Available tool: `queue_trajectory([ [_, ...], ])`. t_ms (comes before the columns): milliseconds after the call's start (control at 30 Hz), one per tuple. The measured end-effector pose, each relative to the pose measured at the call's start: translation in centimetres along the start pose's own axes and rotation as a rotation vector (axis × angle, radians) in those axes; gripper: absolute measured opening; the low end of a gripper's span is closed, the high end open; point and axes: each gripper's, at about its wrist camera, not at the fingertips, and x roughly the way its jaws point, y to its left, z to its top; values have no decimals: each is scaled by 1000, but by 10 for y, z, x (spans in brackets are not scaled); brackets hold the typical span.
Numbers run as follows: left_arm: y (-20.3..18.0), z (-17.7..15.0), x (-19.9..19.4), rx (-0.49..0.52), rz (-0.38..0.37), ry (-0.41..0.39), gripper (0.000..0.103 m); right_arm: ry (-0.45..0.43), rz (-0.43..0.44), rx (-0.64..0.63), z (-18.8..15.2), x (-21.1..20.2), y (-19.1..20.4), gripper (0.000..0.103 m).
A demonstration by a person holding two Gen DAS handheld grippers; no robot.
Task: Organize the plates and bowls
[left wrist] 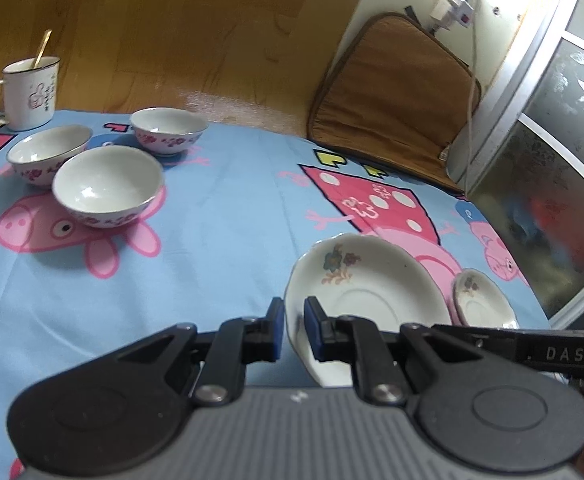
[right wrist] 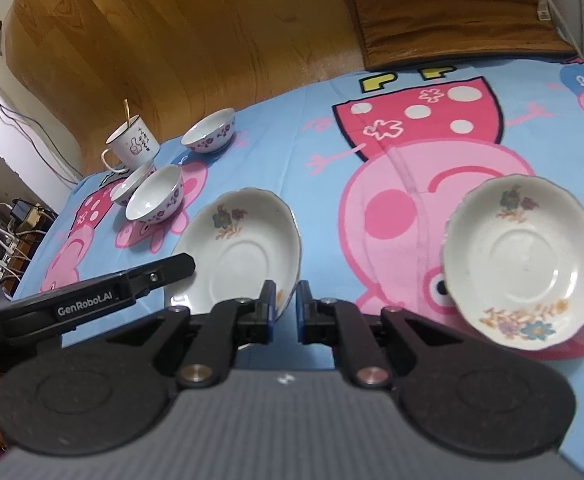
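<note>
Along the far edge of the surface, draped in a blue cartoon-pig cloth (left wrist: 212,260), the wooden floor (left wrist: 172,20) begins; a white enamel mug (left wrist: 30,92) with a gold spoon (left wrist: 43,48) stands right at that edge; three white bowls with purple flower bands (left wrist: 108,184) (left wrist: 48,152) (left wrist: 168,128) cluster just beside it, close together. A brown padded cushion (left wrist: 391,92) leans at the far right corner. Between the bowls and the plates lies a wide stretch of bare cloth, free for movement.

Left claw (left wrist: 292,312): jaws nearly closed, blue pads pinching the left rim of a white scalloped flower-print plate (left wrist: 371,288), which sits tilted. Right claw (right wrist: 284,296): likewise nearly closed, pads at the near rim of the same plate; whether they press it firmly is hard to tell from the right wrist view. A second matching white scalloped plate (right wrist: 523,260) rests on the cloth to the right, apart from both claws.
</note>
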Motion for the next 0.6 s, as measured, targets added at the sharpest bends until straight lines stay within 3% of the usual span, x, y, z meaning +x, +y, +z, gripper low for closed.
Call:
queue_trajectory([
  [600,-84,15,31,125,-72,47,12,-115,-96,66,1,-56,-49,13],
])
